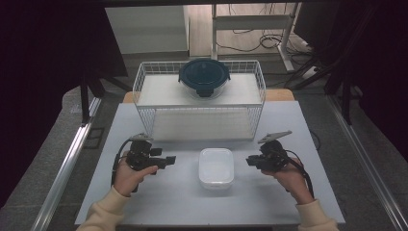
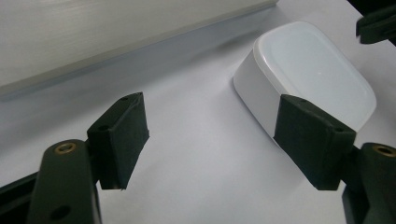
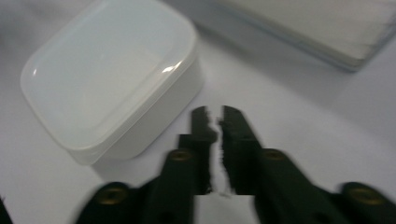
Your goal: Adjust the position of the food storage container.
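On the wire rack [image 1: 144, 84], lidded glass bowl [image 1: 204, 77], lidded white container [image 1: 216, 166] below

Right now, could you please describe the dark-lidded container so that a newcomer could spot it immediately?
Find the white wire basket at the table's far side. On its top shelf, near the back rim, sits a round clear bowl with a dark blue clip-on lid. The white lidded box down on the table is rectangular and pale instead.

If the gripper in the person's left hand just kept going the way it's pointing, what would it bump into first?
Most likely the white lidded container. The left gripper points right across the table toward it, jaws open, with bare tabletop between them. Its own view puts the container slightly off-centre, so it might only clip the side.
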{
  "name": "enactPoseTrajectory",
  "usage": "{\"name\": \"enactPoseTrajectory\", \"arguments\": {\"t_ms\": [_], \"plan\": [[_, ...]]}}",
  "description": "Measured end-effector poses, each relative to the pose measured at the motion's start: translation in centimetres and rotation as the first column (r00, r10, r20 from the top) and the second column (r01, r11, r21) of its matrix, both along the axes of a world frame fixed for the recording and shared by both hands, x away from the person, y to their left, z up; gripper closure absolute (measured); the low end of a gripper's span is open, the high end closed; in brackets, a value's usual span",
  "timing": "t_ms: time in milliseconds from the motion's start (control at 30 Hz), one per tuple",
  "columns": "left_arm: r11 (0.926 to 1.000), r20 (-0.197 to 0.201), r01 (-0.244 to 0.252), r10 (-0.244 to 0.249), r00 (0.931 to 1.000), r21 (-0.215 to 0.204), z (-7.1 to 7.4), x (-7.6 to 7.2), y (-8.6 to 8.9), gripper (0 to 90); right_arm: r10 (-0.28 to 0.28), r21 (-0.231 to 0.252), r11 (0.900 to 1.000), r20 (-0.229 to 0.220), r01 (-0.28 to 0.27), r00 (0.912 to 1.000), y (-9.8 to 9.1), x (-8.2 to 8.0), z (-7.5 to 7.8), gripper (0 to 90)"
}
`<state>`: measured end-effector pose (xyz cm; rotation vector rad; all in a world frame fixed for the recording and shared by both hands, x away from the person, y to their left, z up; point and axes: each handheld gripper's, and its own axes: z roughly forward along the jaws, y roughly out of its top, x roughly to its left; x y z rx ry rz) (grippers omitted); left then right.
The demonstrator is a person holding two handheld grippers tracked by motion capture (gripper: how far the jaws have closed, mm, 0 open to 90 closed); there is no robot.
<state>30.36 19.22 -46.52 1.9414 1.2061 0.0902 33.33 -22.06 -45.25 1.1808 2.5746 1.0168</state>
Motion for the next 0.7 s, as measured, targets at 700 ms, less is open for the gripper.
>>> {"name": "enactPoseTrajectory", "arguments": {"t_ms": [700], "plan": [[0.9997,0.004,-0.018,0.018,0.9998,-0.018,0.11,-0.19,-0.07,23.5,-0.065,0.191,0.9788,-0.054,0.074,0.9964,-0.57,-0.17,-0.1,27.2]]}}
